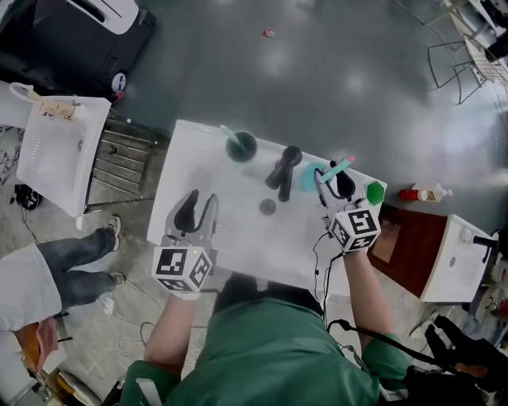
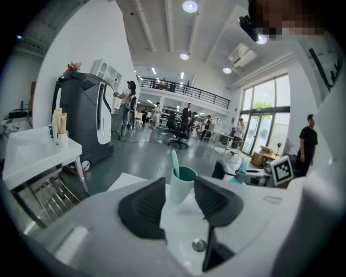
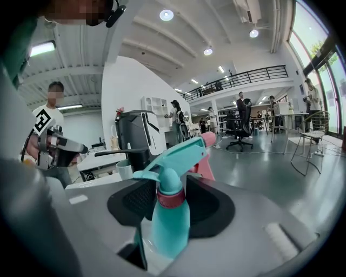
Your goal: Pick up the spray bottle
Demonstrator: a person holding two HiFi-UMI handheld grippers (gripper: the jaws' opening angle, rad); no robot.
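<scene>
straddling the spray bottle [image 3: 165, 216] with the right claw [image 3: 172, 199] spread wide, not squeezing, ready to grip; holding the left claw [image 2: 181, 203] open, empty, aside.

Left gripper [image 1: 200, 208], right gripper [image 1: 333, 187]: jaws apart.

Brightly lit from round ceiling lamps [image 2: 190, 6] and tall windows [image 2: 263, 116]. Glares softly off the grey floor [image 1: 333, 79]; washes out the white table [image 1: 238, 198]. Bends and darkens at both gripper views' edges; blurs close to the lens.
</scene>
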